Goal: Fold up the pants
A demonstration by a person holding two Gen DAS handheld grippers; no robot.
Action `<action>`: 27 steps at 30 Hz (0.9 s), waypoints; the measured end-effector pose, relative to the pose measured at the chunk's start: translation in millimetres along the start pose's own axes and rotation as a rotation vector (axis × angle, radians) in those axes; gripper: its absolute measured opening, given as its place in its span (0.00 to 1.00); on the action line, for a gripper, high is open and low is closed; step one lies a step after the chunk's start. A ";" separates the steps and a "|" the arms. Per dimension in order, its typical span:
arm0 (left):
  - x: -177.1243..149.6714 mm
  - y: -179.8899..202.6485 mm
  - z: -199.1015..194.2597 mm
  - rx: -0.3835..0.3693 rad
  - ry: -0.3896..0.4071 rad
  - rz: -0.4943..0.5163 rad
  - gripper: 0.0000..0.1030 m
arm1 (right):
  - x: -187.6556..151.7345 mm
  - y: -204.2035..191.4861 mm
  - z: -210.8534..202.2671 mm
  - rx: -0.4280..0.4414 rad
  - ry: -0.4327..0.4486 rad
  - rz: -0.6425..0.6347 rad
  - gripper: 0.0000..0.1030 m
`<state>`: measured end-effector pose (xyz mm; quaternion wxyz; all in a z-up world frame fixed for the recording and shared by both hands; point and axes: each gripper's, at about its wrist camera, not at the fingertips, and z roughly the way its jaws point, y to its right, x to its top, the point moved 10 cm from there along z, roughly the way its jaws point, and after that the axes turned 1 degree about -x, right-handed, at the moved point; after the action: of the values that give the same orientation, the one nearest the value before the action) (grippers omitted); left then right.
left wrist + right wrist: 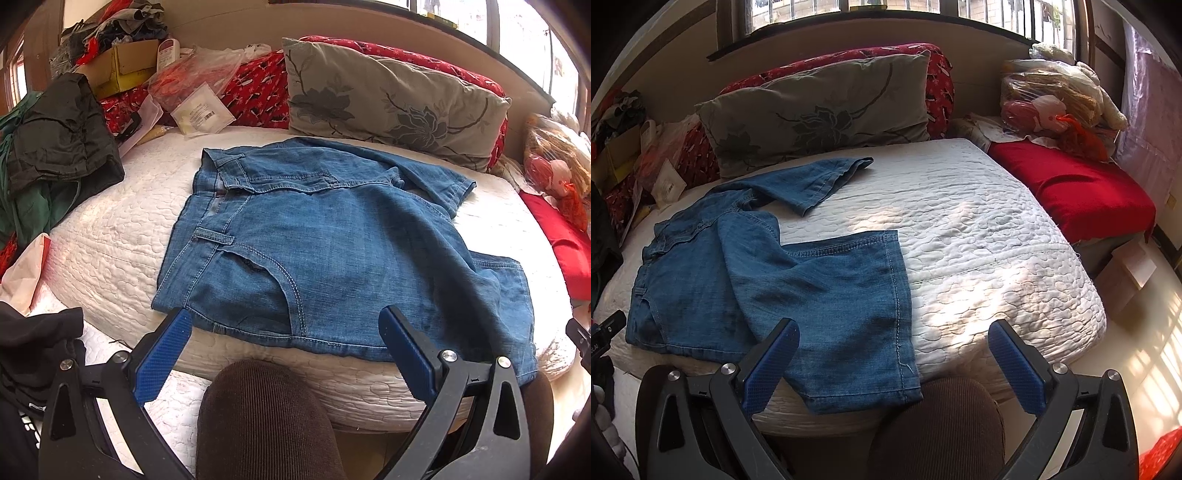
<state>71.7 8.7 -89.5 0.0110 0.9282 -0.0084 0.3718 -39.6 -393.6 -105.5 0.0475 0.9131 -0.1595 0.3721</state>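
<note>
Blue denim pants [332, 243] lie spread on a white quilted mattress [110, 236], waistband to the left and two short legs to the right. My left gripper [286, 321] is open above the near edge of the pants by the front pocket, touching nothing. In the right wrist view the pants [775, 280] cover the mattress's left half, and the near leg's hem hangs over the front edge. My right gripper [892, 334] is open over that near leg and the bare quilt [997, 240], holding nothing. The far leg [816, 181] angles toward the pillow.
A grey floral pillow [388, 99] leans on red patterned cushions at the back. Dark clothes [59, 147], a cardboard box [122, 66] and plastic bags pile up at the left. A red cushion [1071, 188] with bagged items sits at the right. A brown corduroy knee [258, 417] is below.
</note>
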 end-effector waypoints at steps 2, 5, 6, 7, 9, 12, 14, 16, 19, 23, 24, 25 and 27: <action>-0.5 1.3 -0.6 -0.004 0.000 0.003 0.99 | -0.5 0.0 -0.4 0.000 0.000 0.001 1.00; -0.1 2.1 -2.0 -0.006 0.005 0.002 0.99 | -1.2 0.3 -0.8 0.000 -0.003 0.004 1.00; 0.3 1.9 -2.7 -0.007 0.008 0.000 0.99 | -1.3 0.4 -0.9 0.000 -0.003 0.005 1.00; 0.5 1.8 -3.2 -0.006 0.011 -0.001 0.99 | -1.1 0.3 -1.1 0.000 -0.002 0.005 1.00; 0.6 1.3 -3.6 -0.003 0.015 0.000 0.99 | -1.3 0.3 -0.8 0.001 -0.003 0.004 1.00; 0.8 1.2 -3.8 0.000 0.019 0.001 0.99 | -1.4 0.0 -0.7 0.002 -0.004 0.003 1.00; 0.6 1.3 -3.9 -0.001 0.020 -0.002 0.99 | -1.9 -0.4 -0.2 0.002 -0.006 0.001 1.00; 0.4 1.5 -3.9 -0.001 0.019 -0.001 0.99 | -1.8 -0.4 0.1 0.002 -0.006 0.002 1.00; 0.5 1.5 -3.8 -0.003 0.018 0.000 0.99 | -2.8 -0.2 0.3 0.003 -0.007 0.004 1.00; 0.5 1.5 -3.5 -0.002 0.016 0.003 0.99 | -3.5 -0.1 0.9 0.004 -0.009 0.007 1.00; 0.4 1.3 -3.5 -0.002 0.016 0.003 0.99 | -3.7 0.0 0.9 0.003 -0.009 0.006 1.00; 0.3 1.2 -3.4 -0.001 0.015 0.003 0.99 | -3.9 0.1 1.3 0.003 -0.011 0.007 1.00; -0.1 1.4 -3.3 -0.002 0.014 0.002 0.99 | -4.1 0.5 1.9 0.004 -0.013 0.009 1.00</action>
<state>69.3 7.4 -87.1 0.0117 0.9256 -0.0097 0.3783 -41.3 -393.3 -109.7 0.0431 0.9149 -0.1632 0.3666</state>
